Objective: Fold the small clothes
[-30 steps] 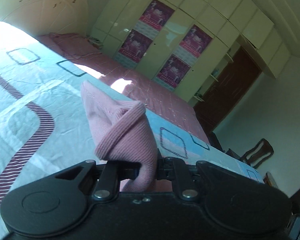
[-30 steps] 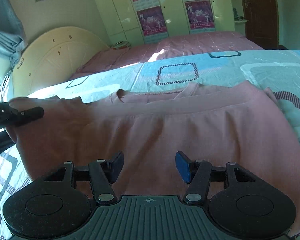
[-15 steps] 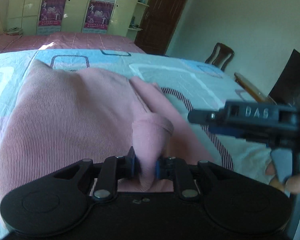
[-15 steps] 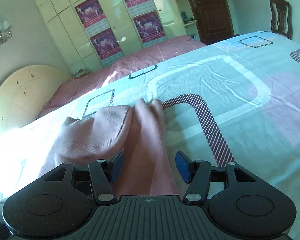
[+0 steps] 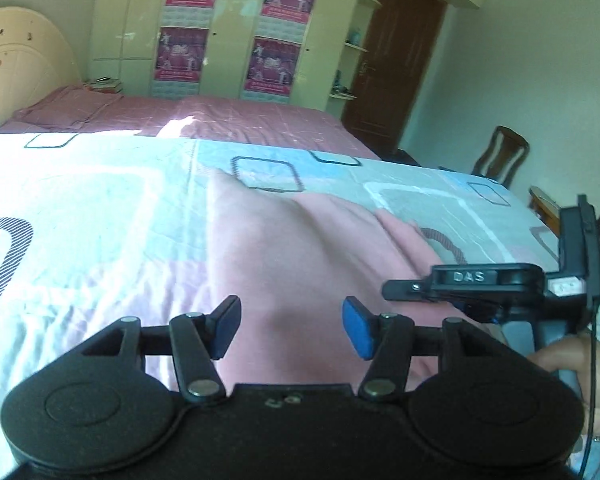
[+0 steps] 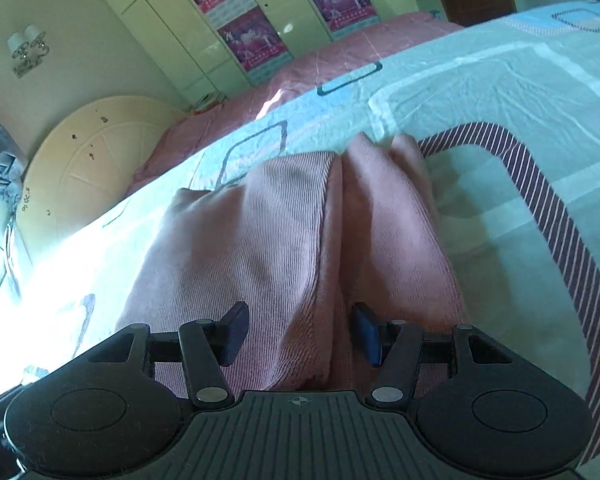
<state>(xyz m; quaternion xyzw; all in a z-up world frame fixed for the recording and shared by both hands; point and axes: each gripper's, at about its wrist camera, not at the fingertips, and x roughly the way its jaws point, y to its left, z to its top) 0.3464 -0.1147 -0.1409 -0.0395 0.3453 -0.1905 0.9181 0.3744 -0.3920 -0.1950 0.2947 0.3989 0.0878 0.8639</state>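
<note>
**Pink knit flat on the bed, both grippers apart over it**

Pink ribbed garment (image 5: 300, 240) lying spread on the patterned bedsheet (image 5: 80, 208), folded lengthwise with one panel laid over the other. Seam between the two layers clearly visible from the right wrist view (image 6: 336, 220), running away from the camera toward the far edge of the garment.

Left gripper (image 5: 292, 330) just above the near part of the garment, jaws opening right now, blue pads well apart. Nothing pinched between them, just the cloth lying flat underneath. No fold or bunch sticking up into the gap.

Right gripper (image 6: 300, 334) also over the near end of the garment, straddling that seam line. Pads apart here too, not pressing on the fabric as far as can be told, though the cloth rises pretty close to them on both sides.

From the left wrist view, right gripper (image 5: 404, 290) showing off to the right of the garment, side-on, with the person's hand (image 5: 572, 364) wrapped around its handle. Hard to judge the jaw gap from that angle.

Beyond the garment: second bed with a pink cover (image 5: 228, 120), cream headboard (image 5: 16, 76) to the garment's far left, wardrobe with posters (image 5: 276, 32) behind it, dark wooden door (image 5: 396, 72) and a wooden chair (image 5: 500, 152) off to the far right.
</note>
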